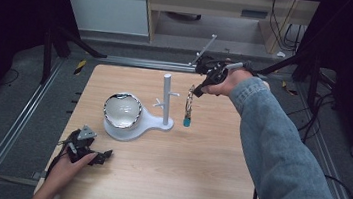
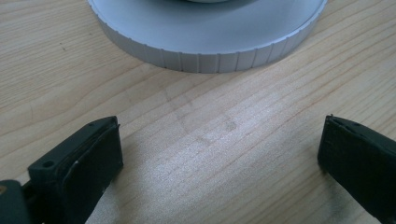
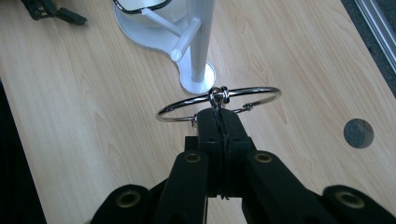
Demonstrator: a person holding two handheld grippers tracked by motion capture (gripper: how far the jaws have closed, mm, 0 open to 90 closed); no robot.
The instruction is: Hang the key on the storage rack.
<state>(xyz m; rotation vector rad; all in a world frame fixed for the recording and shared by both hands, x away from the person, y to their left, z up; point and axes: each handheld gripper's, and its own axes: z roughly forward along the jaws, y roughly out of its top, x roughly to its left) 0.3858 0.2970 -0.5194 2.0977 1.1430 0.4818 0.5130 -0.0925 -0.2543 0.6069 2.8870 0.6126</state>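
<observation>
Between my right tool's (image 3: 218, 122) closed tips hangs a key ring (image 3: 219, 103), beside the white stand (image 1: 166, 101); my left tool (image 2: 219, 154) rests apart on the table (image 1: 181, 170).

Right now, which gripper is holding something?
The right gripper, shut on the metal key ring near the white stand; the left gripper rests open.

Light wood table (image 1: 196, 177) carries white stand (image 1: 134, 125) (bowl-shaped base); left tongs (image 1: 100, 157) rest on it.

Wooden table (image 1: 195, 182), grey floor (image 1: 21, 77)
</observation>
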